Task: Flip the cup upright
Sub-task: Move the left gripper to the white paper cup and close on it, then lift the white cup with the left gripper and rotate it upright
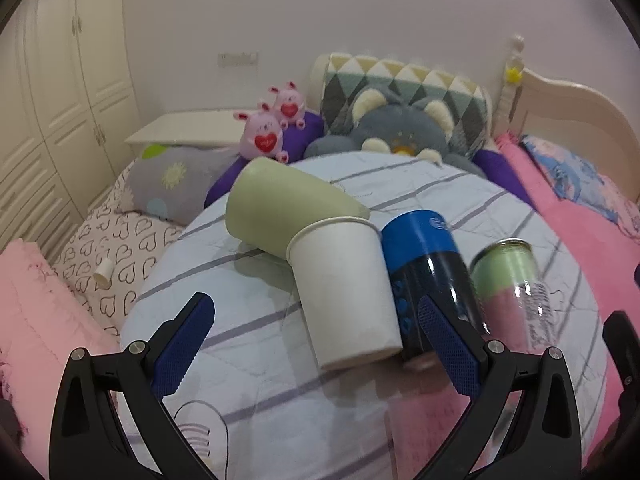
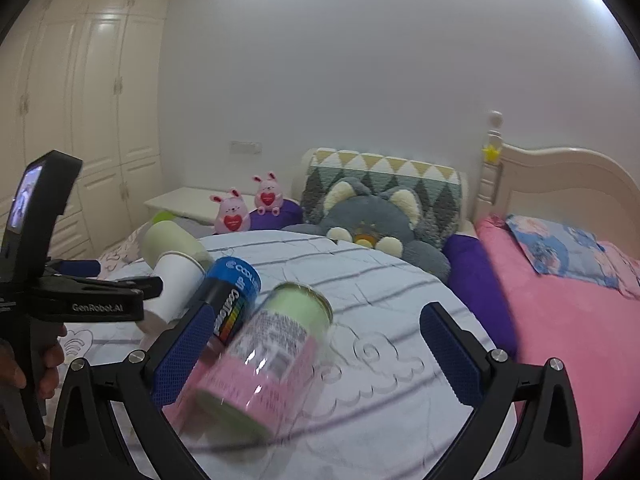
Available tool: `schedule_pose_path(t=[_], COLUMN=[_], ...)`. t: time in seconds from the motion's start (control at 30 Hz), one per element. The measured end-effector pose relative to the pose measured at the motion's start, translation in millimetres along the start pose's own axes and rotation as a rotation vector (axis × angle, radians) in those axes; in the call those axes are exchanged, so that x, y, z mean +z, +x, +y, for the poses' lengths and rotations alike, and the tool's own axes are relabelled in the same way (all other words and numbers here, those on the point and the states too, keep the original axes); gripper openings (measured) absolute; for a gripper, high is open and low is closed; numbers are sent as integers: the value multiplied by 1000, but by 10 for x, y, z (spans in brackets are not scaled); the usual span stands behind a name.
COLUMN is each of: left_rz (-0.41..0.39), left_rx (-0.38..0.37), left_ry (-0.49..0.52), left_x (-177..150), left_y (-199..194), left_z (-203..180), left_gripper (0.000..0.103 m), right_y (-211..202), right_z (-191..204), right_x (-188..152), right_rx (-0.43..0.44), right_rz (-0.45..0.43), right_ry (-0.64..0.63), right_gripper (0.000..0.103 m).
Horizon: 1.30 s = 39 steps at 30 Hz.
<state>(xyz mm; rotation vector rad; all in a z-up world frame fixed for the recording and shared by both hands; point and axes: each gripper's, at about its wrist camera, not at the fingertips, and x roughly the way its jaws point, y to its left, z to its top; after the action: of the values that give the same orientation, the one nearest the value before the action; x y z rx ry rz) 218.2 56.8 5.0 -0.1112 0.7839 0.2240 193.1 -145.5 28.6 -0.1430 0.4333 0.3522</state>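
Four containers lie tipped on a striped quilt on the bed. The white paper cup lies on its side between the left gripper's fingers, which stand wide apart, touching nothing. Its rim rests against a pale green cup; a blue can lies just beside it. The right gripper, fingers also spread, frames a somewhat blurred clear pink-and-green tumbler, probably without contact.
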Motion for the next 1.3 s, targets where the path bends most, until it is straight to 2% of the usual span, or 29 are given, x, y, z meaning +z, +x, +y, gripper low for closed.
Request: schedule_pose_path(t=[0.23,0.63,0.67,0.73,0.8,0.83,1.0,1.3], left_rz=[80,173,202,262,309,322,280,233], left_rx=[50,32,21,-22,-107,-121,-49,-24], left_ry=[-1,18,2,-26,-80,-97,-43,-29], left_x=[111,216,209,185,153,144,118,172], left_y=[288,586,628,703,748,757,634,421], left_z=[-20,-62,-41,-12,40,59,-21,25], left_gripper=[103,103,101,85,63,63,63,62], right_y=[392,912,932,951,958,956,948,845], right_z=[5,-89,-92,-91,-87,-92,-102,-71], right_x=[215,316,315,308,301,297,289,319], right_rx=[66,153,157,164,176,179,184,188], right_rz=[37,120,123,129,130,128,129,106], right_ry=[-59,-33,-30,-24,-20,-19,-9,-12], right_gripper=[103,103,103,103,103,103,103,103])
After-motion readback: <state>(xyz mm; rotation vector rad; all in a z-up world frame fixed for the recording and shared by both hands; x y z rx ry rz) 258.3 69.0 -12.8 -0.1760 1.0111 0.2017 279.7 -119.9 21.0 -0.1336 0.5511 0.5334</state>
